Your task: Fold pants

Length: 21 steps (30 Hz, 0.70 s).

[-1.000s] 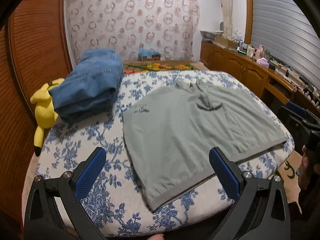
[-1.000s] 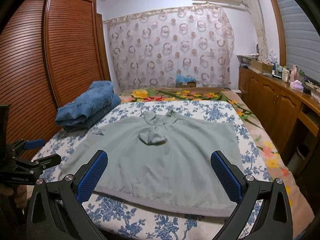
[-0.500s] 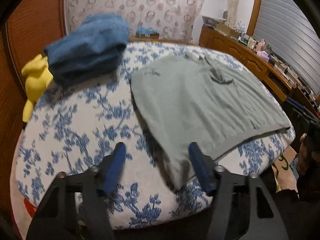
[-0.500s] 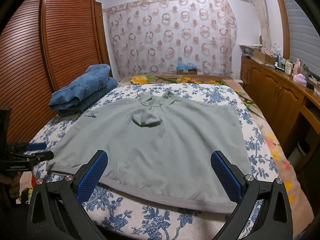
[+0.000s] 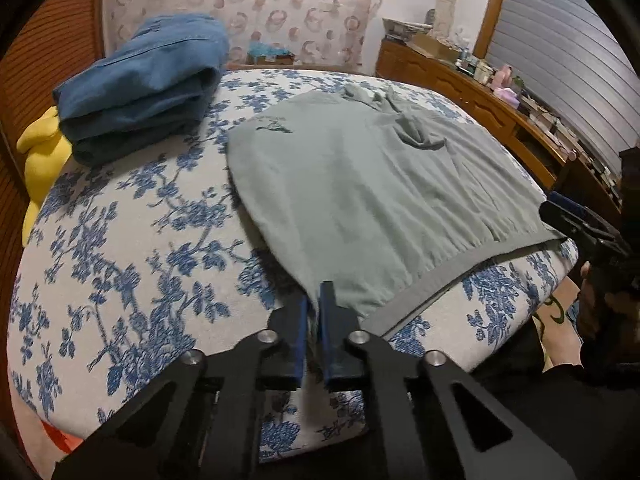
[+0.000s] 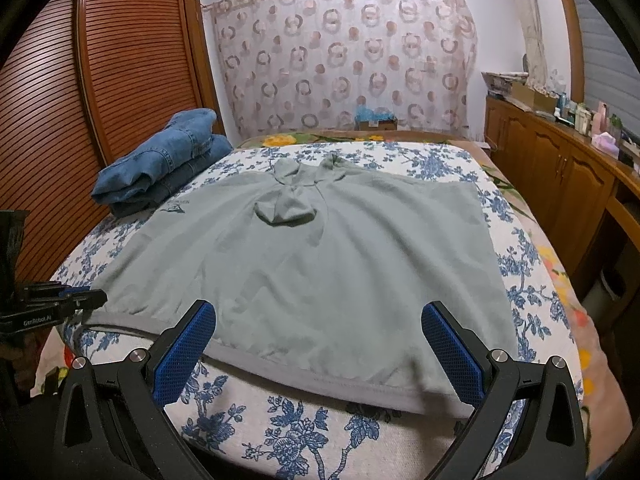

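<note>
I am pinching the near left corner of the grey-green garment (image 5: 360, 184) in my left gripper (image 5: 314, 312), whose blue pads have just been closing and are now clamping the cloth at its hem edge. The garment is lying spread flat across the blue-flowered bed (image 5: 132, 248), filling the middle of both views.

My left wrist view is showing what the right cannot: a yellow plush toy (image 5: 40, 160) wedged at 9 o'clock beside the folded blue jeans (image 5: 148, 80), and my right gripper (image 5: 576, 220) hanging off the bed's edge at 3 o'clock with part of my hand (image 5: 596, 300) below it. From this side I cannot tell how its jaws are standing.

My right wrist view is settling that: my right gripper (image 6: 320, 352) is standing wide open at 6 o'clock, its blue pads (image 6: 186, 352) straddling the garment's grey hem band without pressing on it. It is also showing the louvred wooden wardrobe (image 6: 120, 80) at 10 o'clock, the circle-patterned curtain (image 6: 344, 52) at 12 o'clock and the wooden cabinets (image 6: 560, 176) at 3 o'clock. My left gripper (image 6: 86, 298) is appearing here only as a dark shape at 9 o'clock, meeting the garment's corner.
</note>
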Tool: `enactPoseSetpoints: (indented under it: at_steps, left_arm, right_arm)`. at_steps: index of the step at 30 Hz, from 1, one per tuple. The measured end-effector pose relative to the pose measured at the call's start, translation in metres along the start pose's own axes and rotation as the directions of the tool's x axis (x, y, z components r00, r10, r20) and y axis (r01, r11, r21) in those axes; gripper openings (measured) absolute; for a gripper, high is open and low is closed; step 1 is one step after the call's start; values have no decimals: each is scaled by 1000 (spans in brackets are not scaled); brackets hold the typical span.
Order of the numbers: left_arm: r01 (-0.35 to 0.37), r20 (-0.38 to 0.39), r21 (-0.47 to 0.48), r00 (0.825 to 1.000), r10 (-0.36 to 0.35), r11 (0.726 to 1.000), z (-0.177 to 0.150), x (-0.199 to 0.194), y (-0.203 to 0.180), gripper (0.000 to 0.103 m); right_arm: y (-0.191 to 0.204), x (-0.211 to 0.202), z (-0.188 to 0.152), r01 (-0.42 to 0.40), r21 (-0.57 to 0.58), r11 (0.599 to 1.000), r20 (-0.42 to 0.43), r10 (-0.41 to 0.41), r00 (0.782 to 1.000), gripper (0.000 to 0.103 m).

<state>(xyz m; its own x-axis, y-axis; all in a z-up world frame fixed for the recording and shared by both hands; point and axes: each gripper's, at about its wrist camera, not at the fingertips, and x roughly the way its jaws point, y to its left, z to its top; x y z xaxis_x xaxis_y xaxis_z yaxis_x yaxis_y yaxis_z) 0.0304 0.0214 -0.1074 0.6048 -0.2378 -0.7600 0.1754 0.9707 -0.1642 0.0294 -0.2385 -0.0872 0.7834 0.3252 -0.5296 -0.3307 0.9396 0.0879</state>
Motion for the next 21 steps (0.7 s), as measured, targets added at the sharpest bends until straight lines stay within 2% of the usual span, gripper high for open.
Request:
enactPoseSetpoints:
  at_steps: [6, 15, 20, 21]
  left_arm:
    - [22, 29, 48, 999, -23, 999, 19, -4, -15, 3]
    - [84, 99, 118, 990, -96, 989, 72, -12, -50, 3]
    - [117, 103, 174, 985, -136, 978, 93, -9, -80, 3]
    - [124, 102, 188, 984, -145, 974, 97, -8, -88, 3]
  right_arm:
    - [-4, 1, 0, -4, 2, 1000, -3, 4, 1000, 103]
    - [-13, -5, -6, 4, 4, 1000, 2, -4, 1000, 102]
    - [-18, -12, -11, 3, 10, 1000, 0, -3, 1000, 94]
    - [-19, -12, -10, 4, 10, 1000, -1, -4, 1000, 90]
